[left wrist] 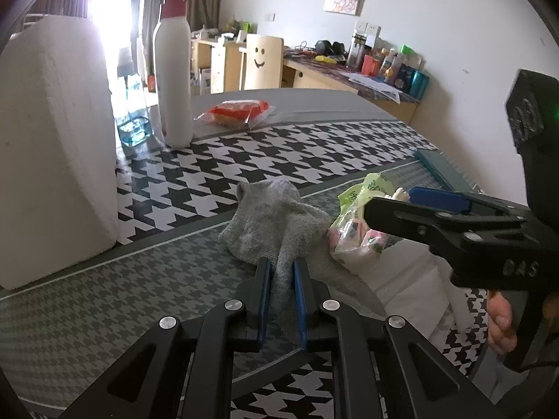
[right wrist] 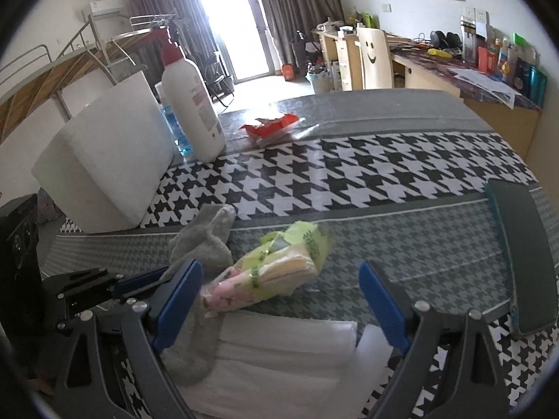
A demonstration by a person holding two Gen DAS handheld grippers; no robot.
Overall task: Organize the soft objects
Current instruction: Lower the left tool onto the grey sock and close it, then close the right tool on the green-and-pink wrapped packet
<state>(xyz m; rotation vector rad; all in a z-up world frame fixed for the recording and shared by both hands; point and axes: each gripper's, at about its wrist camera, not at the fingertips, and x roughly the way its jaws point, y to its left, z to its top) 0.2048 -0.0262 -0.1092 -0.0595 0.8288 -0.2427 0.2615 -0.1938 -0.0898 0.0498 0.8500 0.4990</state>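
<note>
A grey sock [left wrist: 269, 223] lies crumpled on the houndstooth tablecloth [left wrist: 314, 153]. My left gripper [left wrist: 281, 265] is shut on the sock's near end, which is pinched between the blue pads. To its right lies a clear packet of pastel cloths [left wrist: 353, 234] with a green label, resting partly on a folded white cloth [left wrist: 412, 286]. In the right wrist view my right gripper [right wrist: 279, 272] stands open around the packet [right wrist: 276, 272], with its pads clear of it on both sides. The sock [right wrist: 206, 241] runs under its left finger, and the white cloth [right wrist: 286, 349] lies below.
A big white foam block [left wrist: 52, 146] stands at the left, with a white pump bottle [left wrist: 173, 80] and a blue glass bottle [left wrist: 134, 122] behind it. A red snack packet [left wrist: 237, 110] lies further back. A dark teal flat case [right wrist: 524, 255] sits near the table's right edge.
</note>
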